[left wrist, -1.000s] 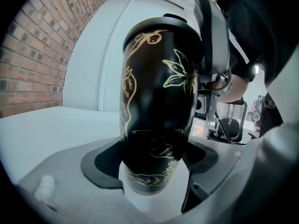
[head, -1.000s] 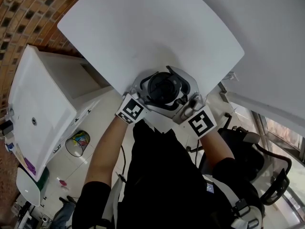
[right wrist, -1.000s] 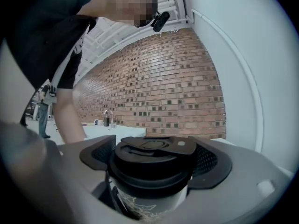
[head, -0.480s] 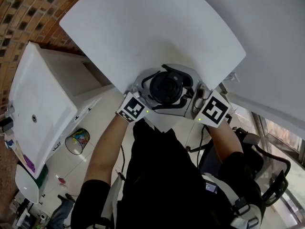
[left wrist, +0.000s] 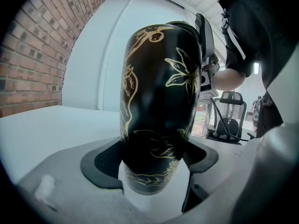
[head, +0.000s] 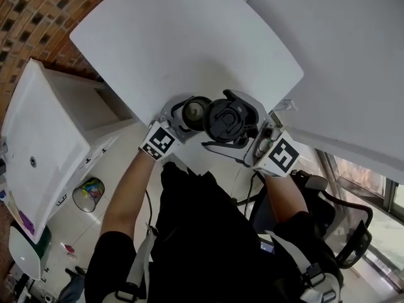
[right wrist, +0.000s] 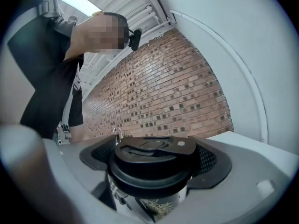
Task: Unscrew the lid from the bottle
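Note:
A black bottle with gold flower drawings stands upright between the jaws of my left gripper, which is shut on its lower body. In the head view its open mouth shows at the near edge of the white table, with the left gripper around it. The black lid sits just right of the mouth, off the bottle, with my right gripper shut on it. In the right gripper view the lid fills the gap between the jaws, with a bit of the bottle's body below.
A second white table lies at the right. A white cabinet stands at the left by a brick wall. A bin and an office chair are on the floor beside the person.
The lid has come off the bottle and moved right with the right gripper. The bottle's open mouth now shows in the left gripper.

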